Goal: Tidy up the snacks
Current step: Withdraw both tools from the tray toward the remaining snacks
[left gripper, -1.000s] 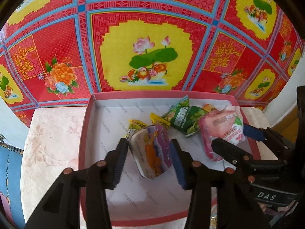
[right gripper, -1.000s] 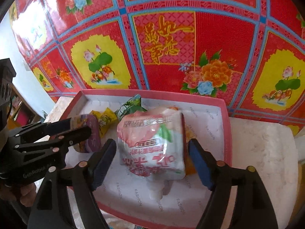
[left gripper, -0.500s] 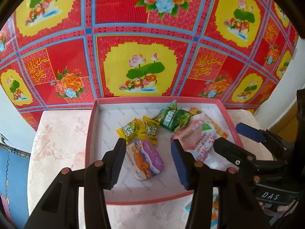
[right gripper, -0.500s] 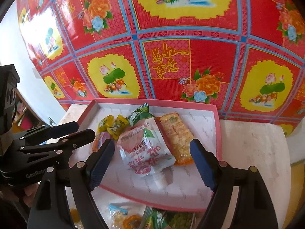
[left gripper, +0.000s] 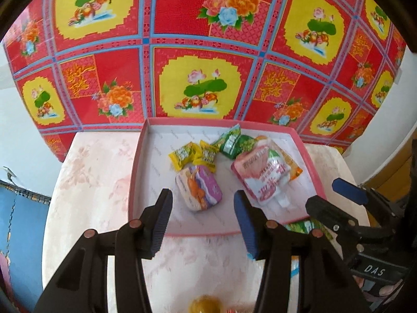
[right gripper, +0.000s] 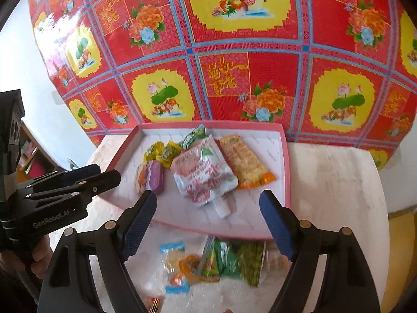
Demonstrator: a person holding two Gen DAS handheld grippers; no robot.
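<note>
the desk [left gripper: 86, 182] carries a pale floral cover and stands against a red and yellow patterned sheet [left gripper: 203, 39]. the left tool [left gripper: 202, 214] hangs above the near edge of the pink-rimmed tray [left gripper: 134, 177], its jaws part open and empty. inside the tray, from the left: two yellow sweets [left gripper: 194, 155], touching each other; just in front of them a purple and white packet [left gripper: 199, 187]; a green packet [left gripper: 232, 142] toward the back wall; a pink and white spouted pouch [left gripper: 263, 174], spout toward the near rim; and an orange cracker packet [right gripper: 245, 161], partly under the pouch. the right tool [right gripper: 208, 224] stands over the near rim, jaws wide apart, nothing between them. on the desk in front of the tray lie loose snacks: a clear blue-edged wrapper [right gripper: 176, 266] and green packets [right gripper: 234, 260] beside it, blurred.
</note>
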